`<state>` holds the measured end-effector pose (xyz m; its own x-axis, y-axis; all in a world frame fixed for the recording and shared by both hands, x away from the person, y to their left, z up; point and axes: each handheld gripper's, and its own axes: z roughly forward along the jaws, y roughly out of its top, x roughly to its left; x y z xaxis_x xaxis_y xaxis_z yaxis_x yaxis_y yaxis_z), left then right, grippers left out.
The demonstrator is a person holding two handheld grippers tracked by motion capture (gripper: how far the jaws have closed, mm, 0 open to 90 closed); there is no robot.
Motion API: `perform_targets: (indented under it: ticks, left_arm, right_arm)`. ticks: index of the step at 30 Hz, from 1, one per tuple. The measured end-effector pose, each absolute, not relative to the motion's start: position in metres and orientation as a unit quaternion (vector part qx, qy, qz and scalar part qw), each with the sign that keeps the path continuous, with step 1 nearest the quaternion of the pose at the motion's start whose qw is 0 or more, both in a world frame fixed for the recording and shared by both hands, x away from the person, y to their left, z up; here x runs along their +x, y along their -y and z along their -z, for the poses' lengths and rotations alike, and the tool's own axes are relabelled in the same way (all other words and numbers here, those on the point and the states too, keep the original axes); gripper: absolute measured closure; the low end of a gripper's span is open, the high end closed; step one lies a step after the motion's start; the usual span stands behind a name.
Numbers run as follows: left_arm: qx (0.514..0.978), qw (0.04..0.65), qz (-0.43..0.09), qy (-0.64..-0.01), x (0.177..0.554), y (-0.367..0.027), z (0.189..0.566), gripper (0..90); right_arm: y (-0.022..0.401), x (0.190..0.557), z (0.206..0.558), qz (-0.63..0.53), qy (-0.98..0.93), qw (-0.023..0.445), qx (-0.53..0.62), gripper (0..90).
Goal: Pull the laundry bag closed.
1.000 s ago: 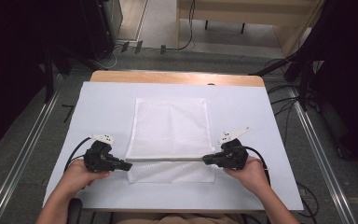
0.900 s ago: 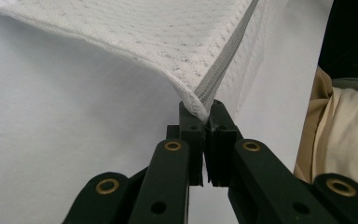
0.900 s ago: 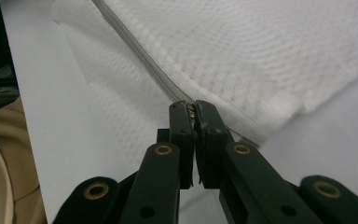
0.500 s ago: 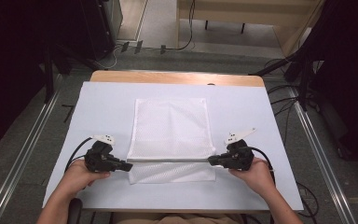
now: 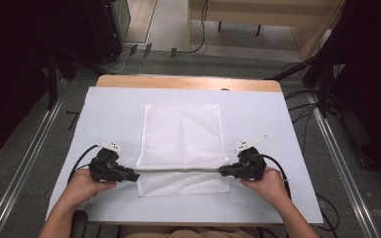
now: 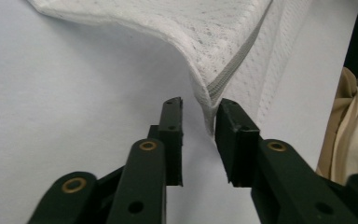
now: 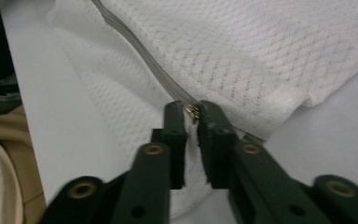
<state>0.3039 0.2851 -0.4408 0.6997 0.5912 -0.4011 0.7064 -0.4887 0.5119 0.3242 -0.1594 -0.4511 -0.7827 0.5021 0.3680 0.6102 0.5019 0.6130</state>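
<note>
Two tools are working at one white mesh laundry bag [image 5: 182, 144] lying flat near the middle of the tabletop [image 5: 258, 114]. The right tool [image 7: 192, 116] is pinching the small metal zipper pull [image 7: 192, 112] between its two black jaws, which are standing almost together with only the pull between them; in the high view this right tool [image 5: 224, 171] is sitting at the bag's right edge, held by the person's right hand [image 5: 264, 182]. The left tool [image 6: 198, 116] is standing with its two jaws apart, and the bag's seamed corner is hanging in the gap, just beside the right-hand jaw; whether it is touching that jaw cannot be told. In the high view the left tool [image 5: 133, 176] is sitting at the bag's left edge, held by the left hand [image 5: 85, 184]. One grey zipper line [image 5: 178, 169] is running straight across the bag between the two tools, near the bag's front end. One black cable is trailing from each tool. The tabletop is wearing one pale cover, with a strip of wood showing along its far edge.
</note>
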Motion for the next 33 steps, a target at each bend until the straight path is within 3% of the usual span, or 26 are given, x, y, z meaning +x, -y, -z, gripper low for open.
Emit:
perform_targets:
  ticks: [2,6,12,20,33]
  left_arm:
    - [0.852,0.35,0.076,-0.383,0.305,-0.287,0.439,57.4]
    - [0.841,0.368,0.048,-0.394,0.306,-0.293,0.436,46.4]
    - [0.82,0.394,-0.015,-0.415,0.307,-0.304,0.428,37.9]
    - [0.806,0.382,-0.047,-0.45,0.311,-0.317,0.429,34.7]
    - [0.777,0.369,-0.078,-0.504,0.315,-0.33,0.431,30.1]
  right_arm:
    - [0.16,0.324,0.45,0.389,0.86,0.069,-0.324,72.0]
    - [0.162,0.324,0.447,0.411,0.851,0.047,-0.324,60.7]
    - [0.17,0.327,0.442,0.44,0.834,0.001,-0.333,47.0]
    - [0.192,0.335,0.442,0.448,0.808,-0.065,-0.377,37.0]
    - [0.218,0.349,0.453,0.421,0.785,-0.121,-0.439,24.8]
